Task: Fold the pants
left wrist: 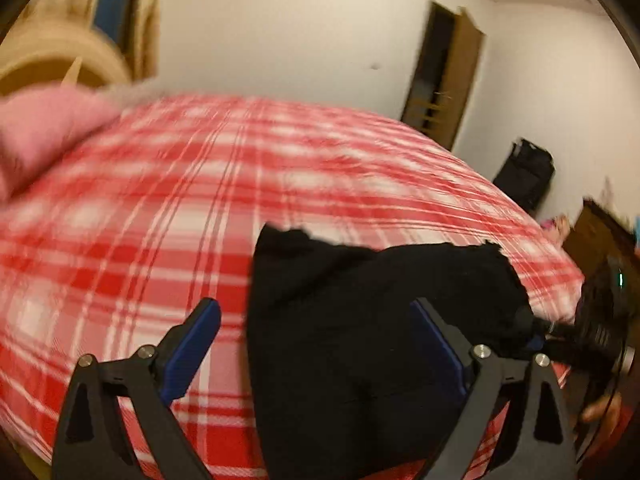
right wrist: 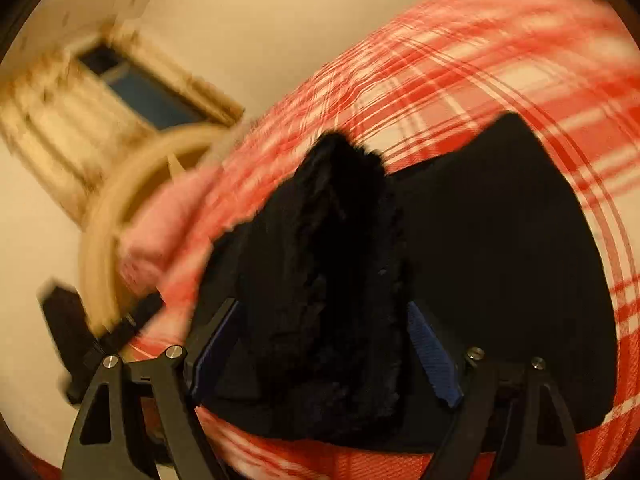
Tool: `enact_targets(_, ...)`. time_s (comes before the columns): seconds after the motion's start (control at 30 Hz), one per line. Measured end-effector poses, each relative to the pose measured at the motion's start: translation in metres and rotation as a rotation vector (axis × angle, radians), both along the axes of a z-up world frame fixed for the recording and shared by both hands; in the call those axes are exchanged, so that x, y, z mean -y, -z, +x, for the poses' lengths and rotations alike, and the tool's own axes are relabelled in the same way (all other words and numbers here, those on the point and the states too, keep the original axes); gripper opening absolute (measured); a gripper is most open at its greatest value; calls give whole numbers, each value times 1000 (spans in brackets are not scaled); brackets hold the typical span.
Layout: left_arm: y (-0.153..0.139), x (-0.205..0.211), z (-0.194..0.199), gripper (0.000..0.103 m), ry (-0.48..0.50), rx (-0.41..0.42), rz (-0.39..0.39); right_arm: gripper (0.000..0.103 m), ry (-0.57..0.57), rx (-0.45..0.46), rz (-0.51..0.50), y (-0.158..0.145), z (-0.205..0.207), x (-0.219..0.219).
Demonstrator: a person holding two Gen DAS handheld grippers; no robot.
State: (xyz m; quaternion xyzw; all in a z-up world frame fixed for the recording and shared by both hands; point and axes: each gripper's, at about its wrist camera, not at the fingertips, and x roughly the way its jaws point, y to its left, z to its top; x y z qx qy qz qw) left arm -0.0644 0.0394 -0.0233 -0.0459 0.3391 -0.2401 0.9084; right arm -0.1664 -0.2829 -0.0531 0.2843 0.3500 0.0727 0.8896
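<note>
Nearest in the left wrist view, the left gripper stands released, its blue-padded fingers spread wide; the black fabric pants lie between them, and neither pad presses on the cloth. The pants rest folded on the bed's red-and-white plaid bedspread, near its close edge. At the right edge of that view the other black gripper body is seen beside the pants, blurred.

In the right wrist view the right gripper is also released, jaws apart, with a raised, fuzzy-looking fold of the pants standing between the blue pads without being pinched.

Farther off, a pink pillow lies at the bed's head, against a pale wooden headboard. Beyond are a curtained window, a white wall, a brown wooden door and a black bag. No writing can be read anywhere.
</note>
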Motion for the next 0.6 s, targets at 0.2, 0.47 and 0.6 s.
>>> enact_targets(0.2, 10, -13, 4, 97, -67, -63, -15, 35, -59, -25, -246, -9, 15, -31)
enact_targets(0.47, 5, -16, 7, 97, -113, -82, -34, 24, -133, 205, -552, -77, 1, -22)
enact_targets(0.6, 5, -5, 9, 97, -90, -77, -24, 24, -81, 160, -532, -72, -23, 21)
